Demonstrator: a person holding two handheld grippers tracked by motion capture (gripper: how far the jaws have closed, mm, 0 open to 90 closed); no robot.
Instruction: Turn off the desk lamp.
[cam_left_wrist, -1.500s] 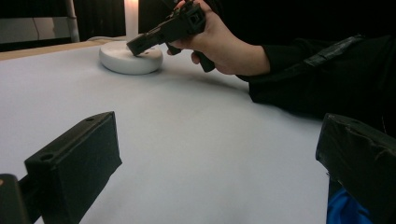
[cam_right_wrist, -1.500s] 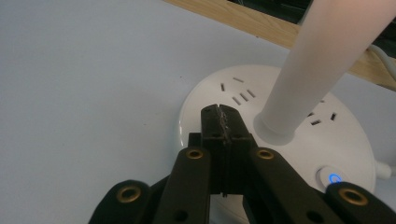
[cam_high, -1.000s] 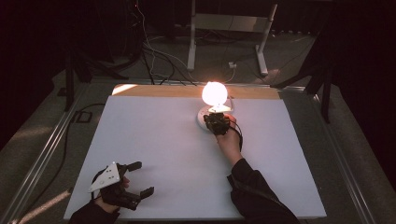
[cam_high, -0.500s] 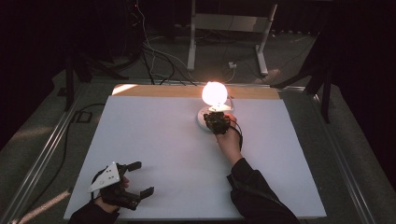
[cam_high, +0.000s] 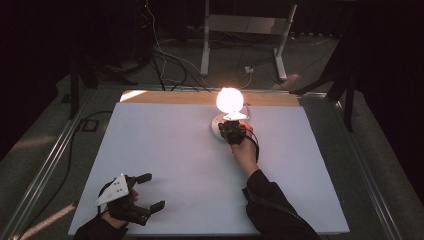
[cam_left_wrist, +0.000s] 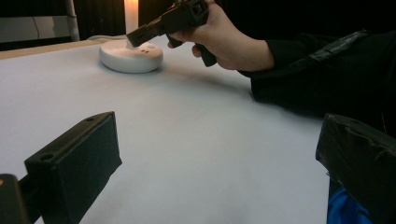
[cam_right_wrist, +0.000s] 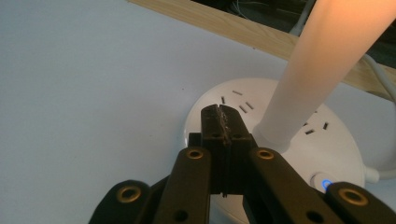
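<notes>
No text, label, brand or number can be read anywhere. The one sign is a small lit blue button mark on the white lamp base (cam_right_wrist: 280, 154), at the lower right of the right gripper view.

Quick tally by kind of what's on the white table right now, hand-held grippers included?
Lamp, lit, round white base: 1
Hand-held gripper: 2, left hand-held gripper jaws apart, right hand-held gripper jaws shut over the lamp base
White table: 1
Total: 4
</notes>
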